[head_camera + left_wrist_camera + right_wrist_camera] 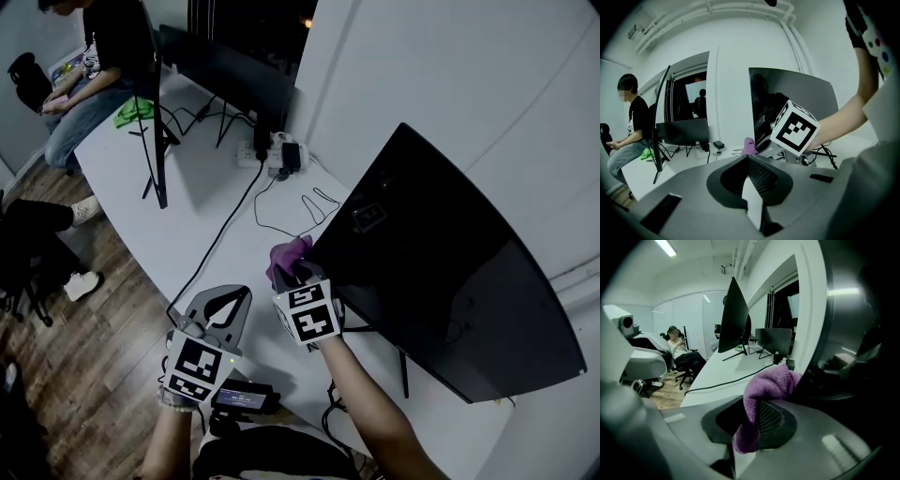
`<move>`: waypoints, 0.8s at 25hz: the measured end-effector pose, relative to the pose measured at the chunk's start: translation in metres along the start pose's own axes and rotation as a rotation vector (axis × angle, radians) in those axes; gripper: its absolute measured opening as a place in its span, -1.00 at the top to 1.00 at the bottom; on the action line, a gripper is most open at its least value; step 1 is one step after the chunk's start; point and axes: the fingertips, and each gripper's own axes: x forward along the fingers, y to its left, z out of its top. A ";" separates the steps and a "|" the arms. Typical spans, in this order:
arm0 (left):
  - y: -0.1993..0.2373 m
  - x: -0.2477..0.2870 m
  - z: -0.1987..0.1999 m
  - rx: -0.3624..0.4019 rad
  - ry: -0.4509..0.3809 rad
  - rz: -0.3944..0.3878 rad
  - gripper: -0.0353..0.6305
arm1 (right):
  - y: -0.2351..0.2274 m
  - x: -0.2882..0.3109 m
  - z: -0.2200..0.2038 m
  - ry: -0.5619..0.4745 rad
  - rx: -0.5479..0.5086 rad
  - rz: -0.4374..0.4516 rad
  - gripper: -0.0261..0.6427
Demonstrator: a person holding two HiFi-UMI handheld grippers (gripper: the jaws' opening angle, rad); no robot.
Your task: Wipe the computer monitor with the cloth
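A large curved black monitor (441, 272) stands on the white table (202, 202) at the right, and its dark screen fills the right side of the right gripper view (855, 348). My right gripper (292, 274) is shut on a purple cloth (289, 255), which sits at the monitor's lower left edge. The cloth (766, 385) bulges out of the jaws and hangs down between them. My left gripper (240, 294) hovers to the left of it over the table, shut with nothing held. From the left gripper view, the cloth (749, 146) and the monitor (787, 108) lie just ahead.
Two more dark monitors (230, 75) stand at the table's far end, with a power strip (267, 155) and black cables (220, 234) trailing toward me. A seated person (89, 75) is at the far left beside a green cloth (133, 111). A small black device (246, 398) lies at the near edge.
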 end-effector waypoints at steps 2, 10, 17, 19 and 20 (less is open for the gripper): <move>-0.002 0.001 0.000 -0.001 -0.001 -0.003 0.88 | -0.005 -0.004 0.000 -0.013 0.039 -0.003 0.71; -0.006 0.004 0.006 0.007 -0.011 -0.014 0.88 | -0.016 -0.018 0.011 -0.069 0.127 -0.012 0.71; -0.006 0.003 0.010 0.015 -0.023 -0.016 0.88 | -0.021 -0.032 0.032 -0.146 0.184 -0.016 0.71; -0.007 0.003 0.012 0.018 -0.028 -0.018 0.88 | -0.023 -0.037 0.039 -0.166 0.185 -0.021 0.71; -0.008 0.003 0.012 0.020 -0.030 -0.021 0.88 | -0.024 -0.040 0.043 -0.178 0.185 -0.024 0.71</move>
